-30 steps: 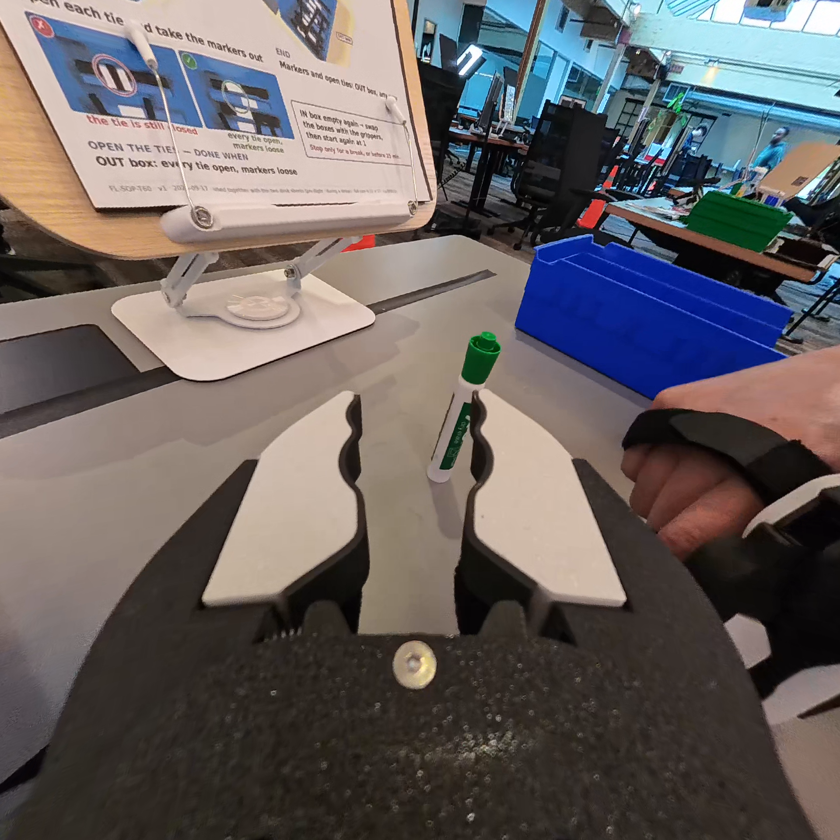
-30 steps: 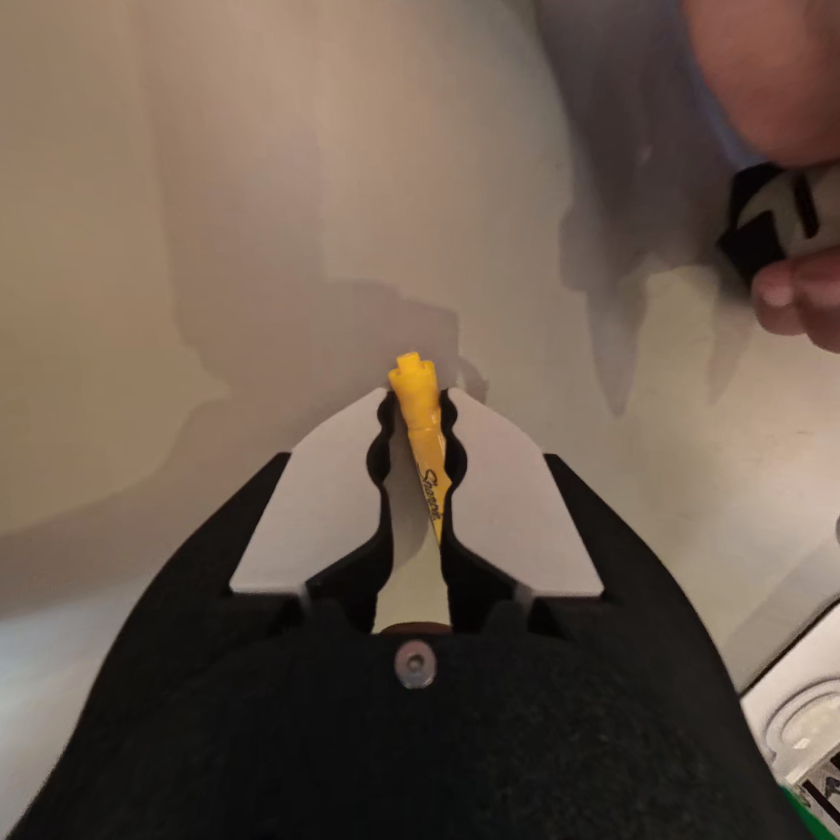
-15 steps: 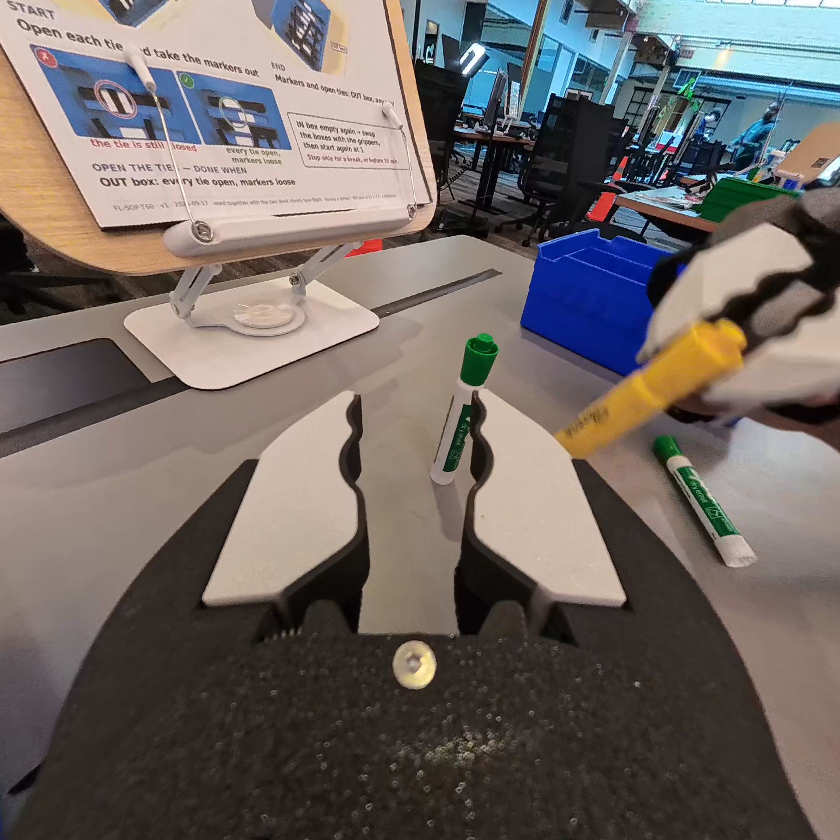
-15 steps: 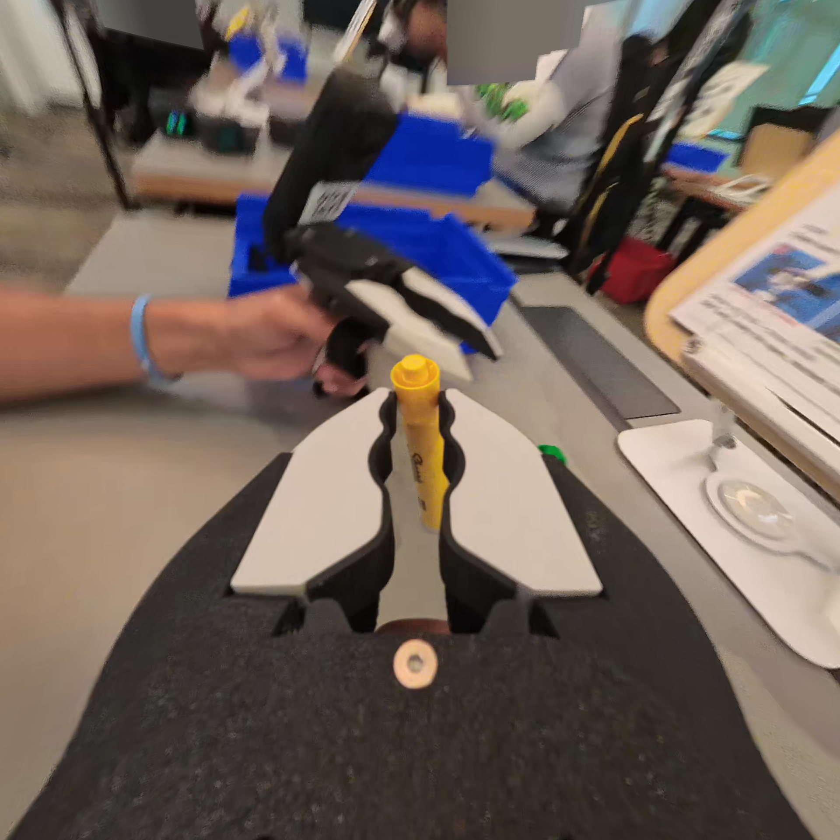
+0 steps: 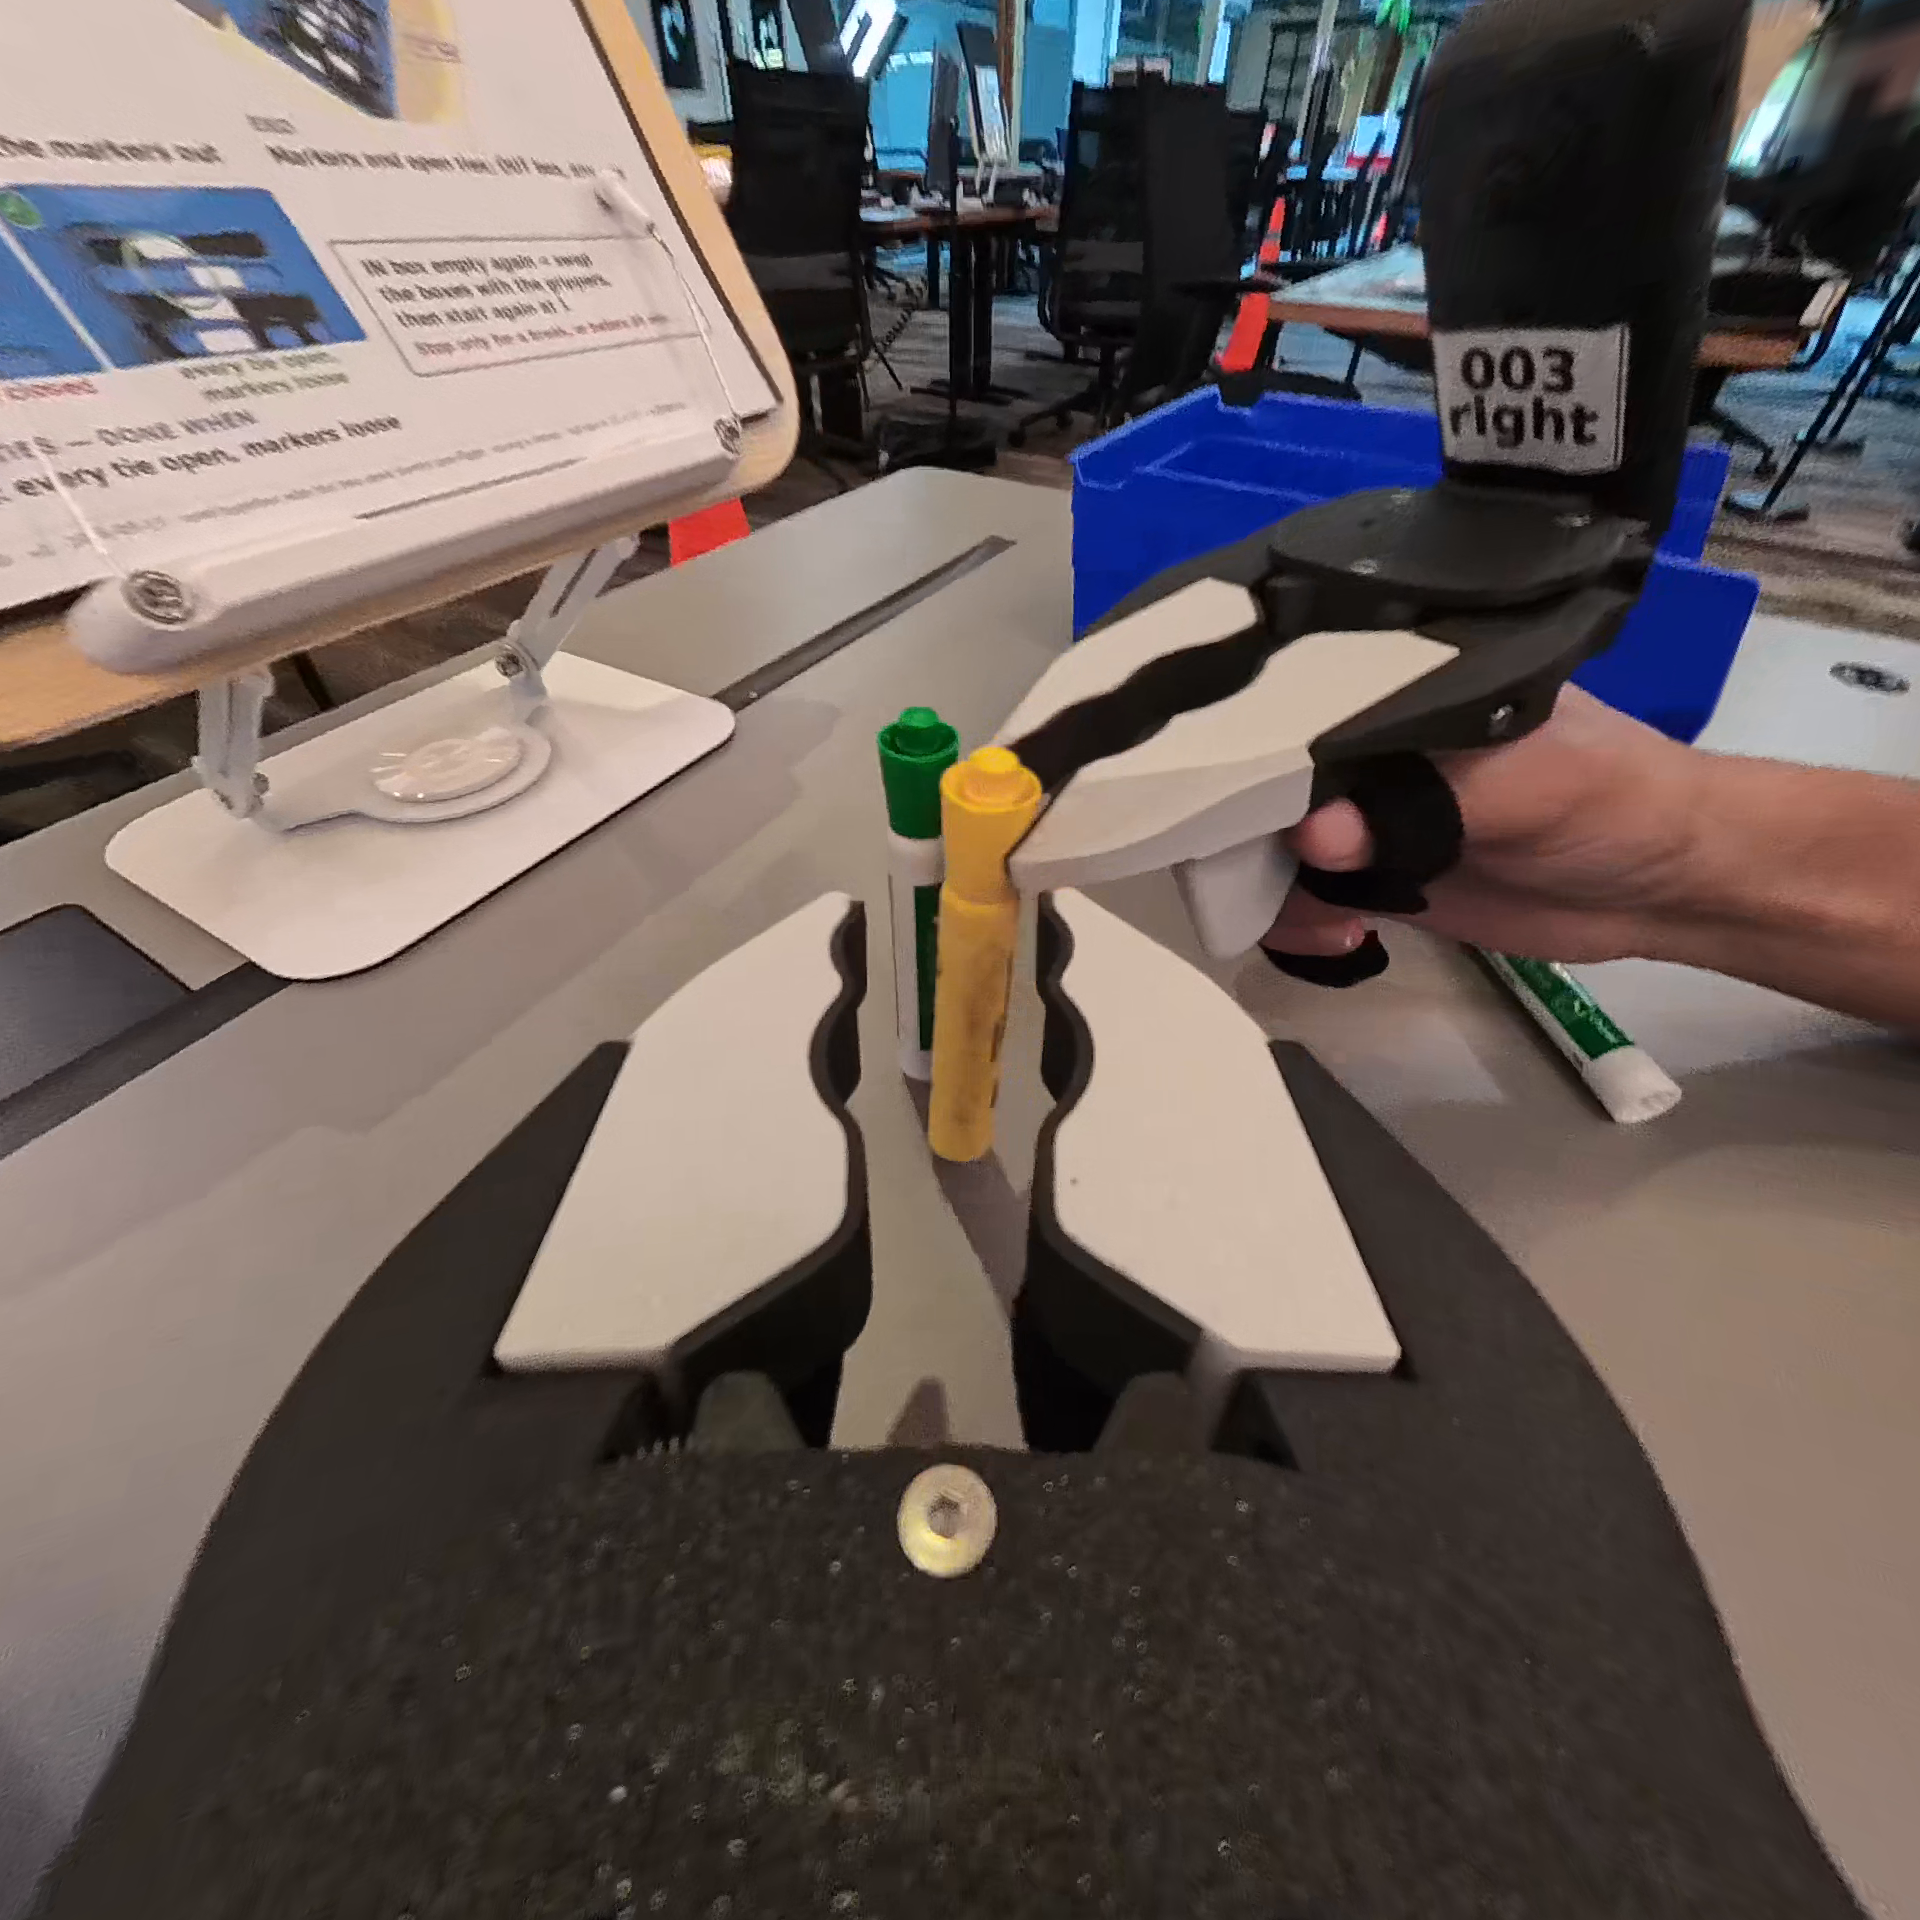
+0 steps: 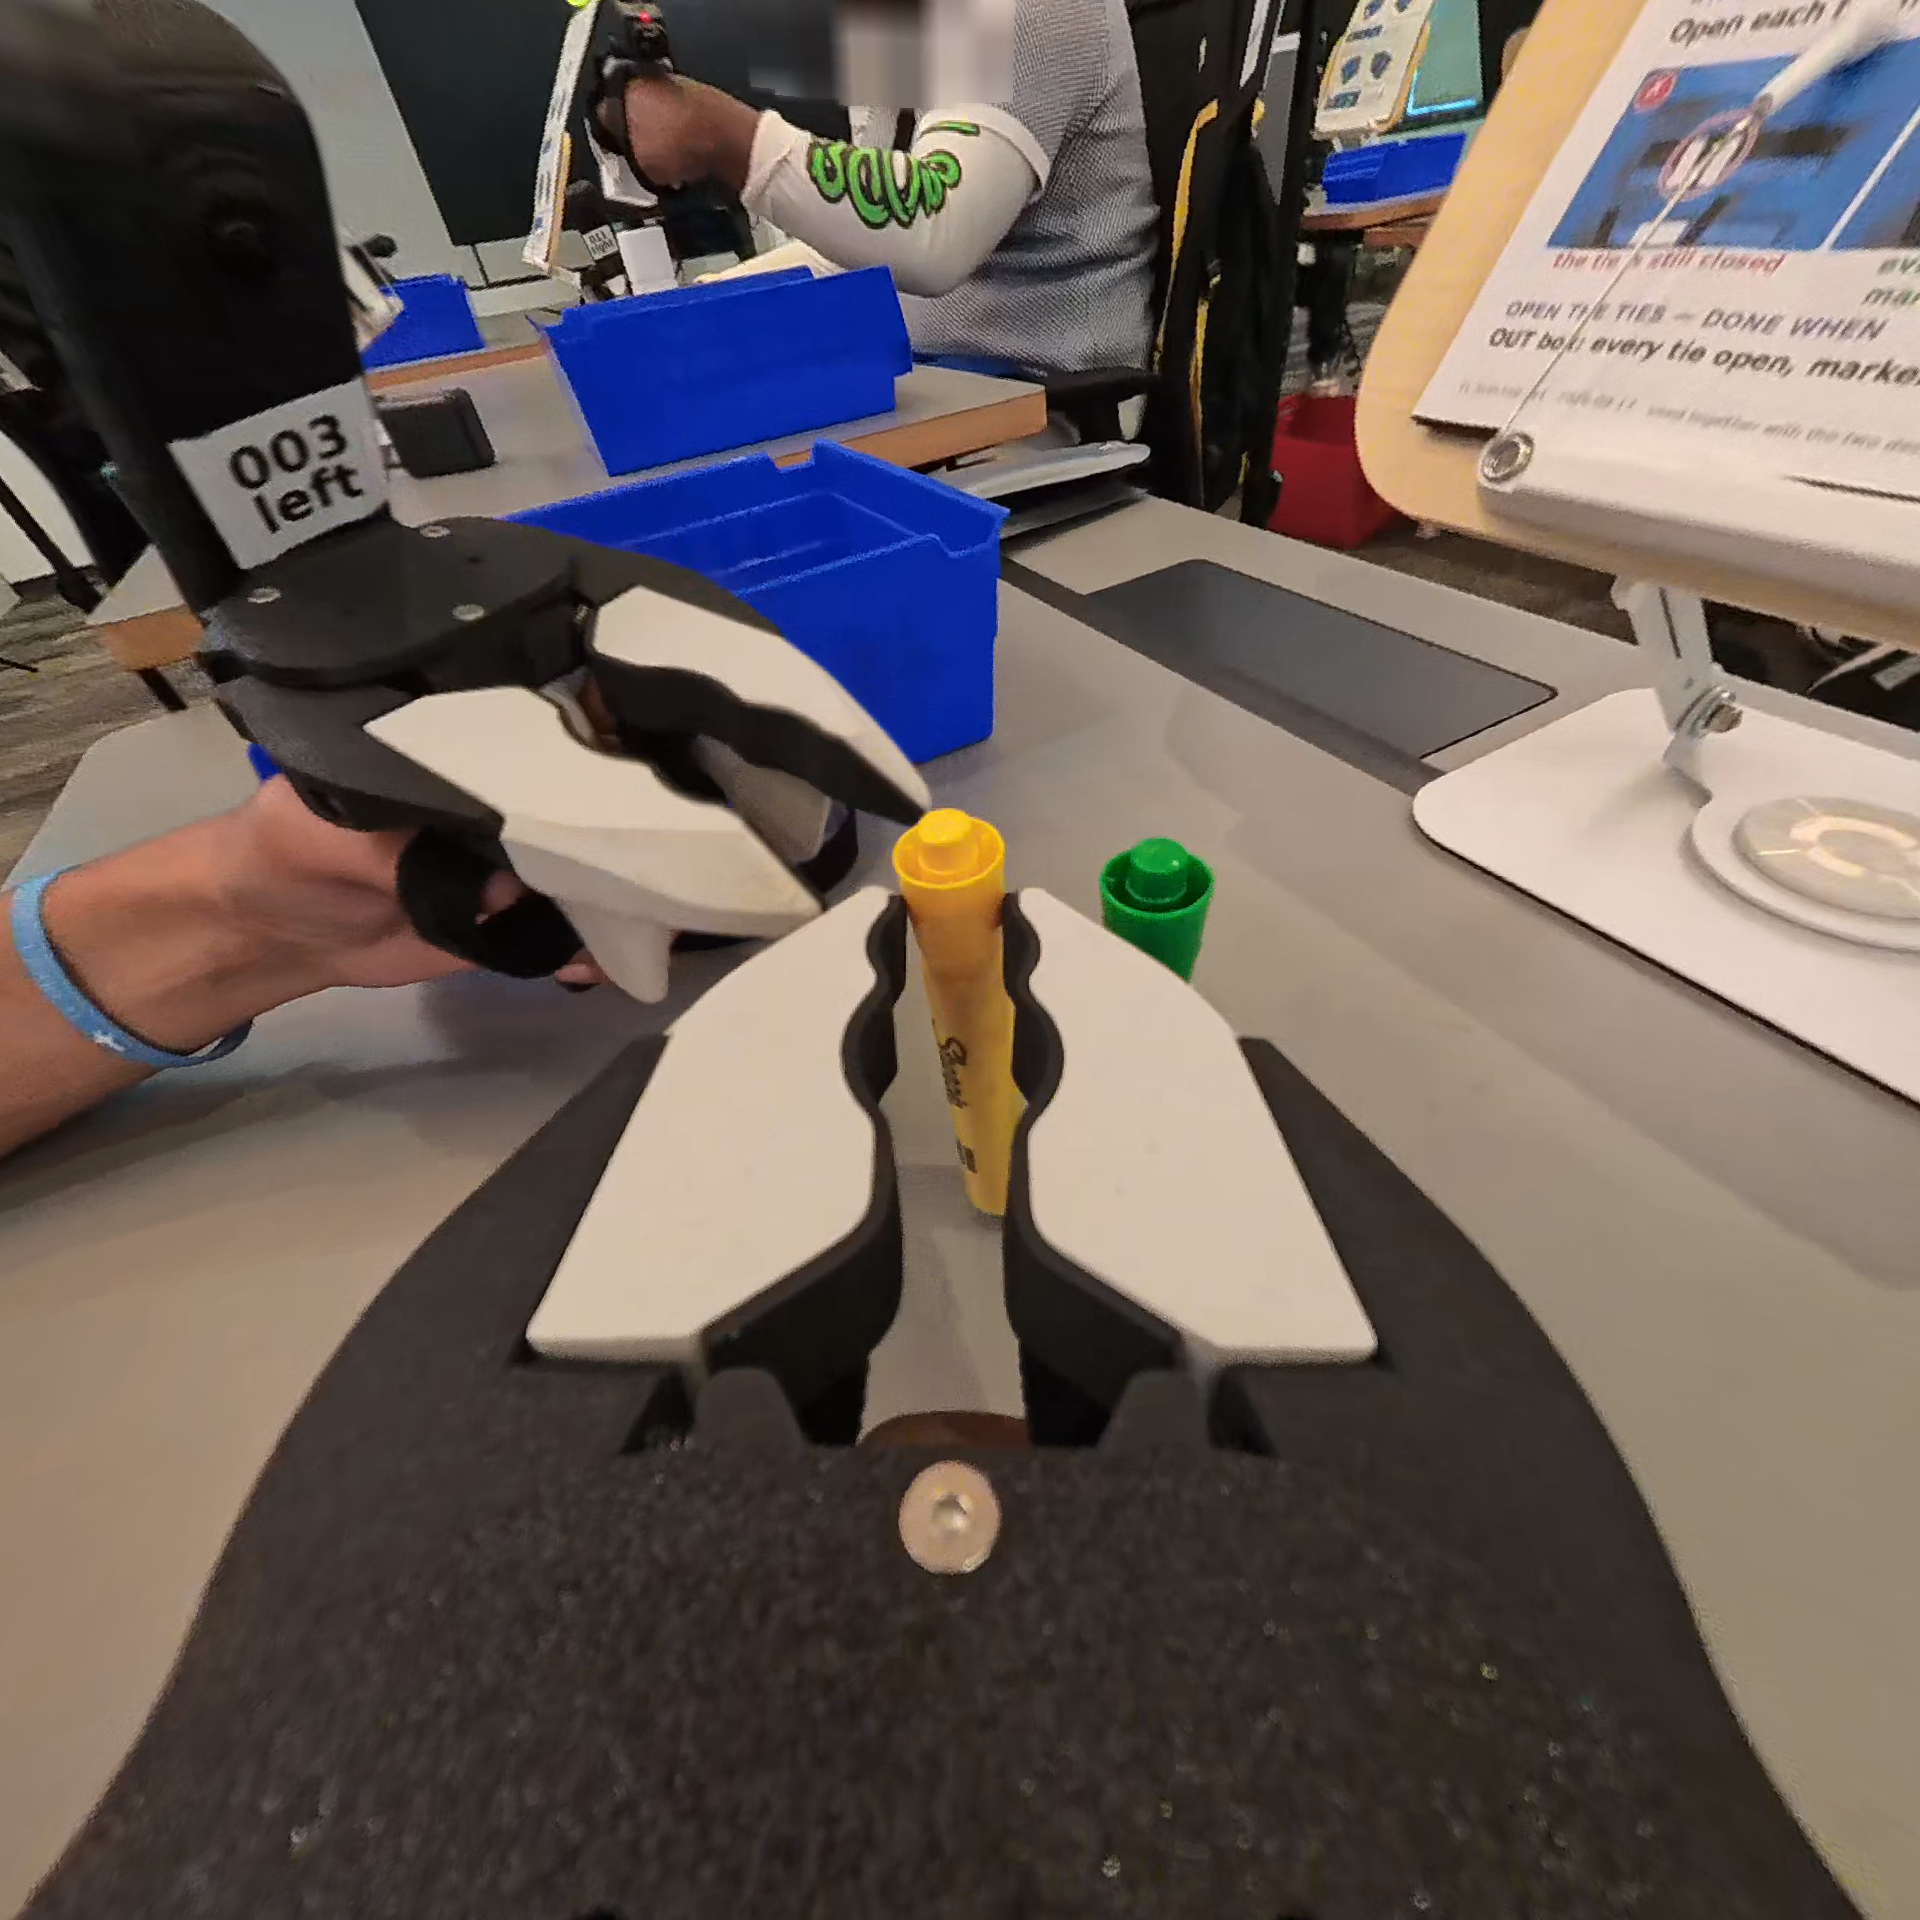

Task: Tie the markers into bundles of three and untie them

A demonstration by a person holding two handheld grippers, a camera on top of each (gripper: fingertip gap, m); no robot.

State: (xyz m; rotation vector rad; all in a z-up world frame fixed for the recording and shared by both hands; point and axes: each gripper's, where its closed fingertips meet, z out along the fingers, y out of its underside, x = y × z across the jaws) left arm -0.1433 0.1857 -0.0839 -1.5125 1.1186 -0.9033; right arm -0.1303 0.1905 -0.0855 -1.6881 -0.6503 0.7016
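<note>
**Yellow marker held upright beside green marker**

A yellow marker (image 6: 961,1023) is gripped near its cap between the fingers of the right tongs (image 6: 951,914) and is held upright, its lower end hanging just above the grey tabletop (image 5: 312,1122). Its barrel is yellow all over, with dark lettering along one side and a stepped yellow cap on top. In the left wrist view the same yellow marker (image 5: 975,951) is seen between the fingers of the left tongs (image 5: 951,914), which are spread apart and clench nothing. Just beside it, a green-capped marker (image 5: 914,883) with a white barrel and a green label is seen standing upright; whether the two markers touch cannot be told. In the right wrist view only the green cap (image 6: 1155,904) of that marker is shown, past the right finger.

A second green-and-white marker (image 5: 1574,1029) is laid flat on the tabletop, under the hand (image 5: 1507,852) that holds the right tongs.

A blue bin (image 5: 1195,509) is set on the tabletop beyond the markers, and another blue bin (image 6: 862,613) is seen behind the left tongs. A printed sheet is carried on a white stand (image 5: 416,790) with a wooden board.
</note>
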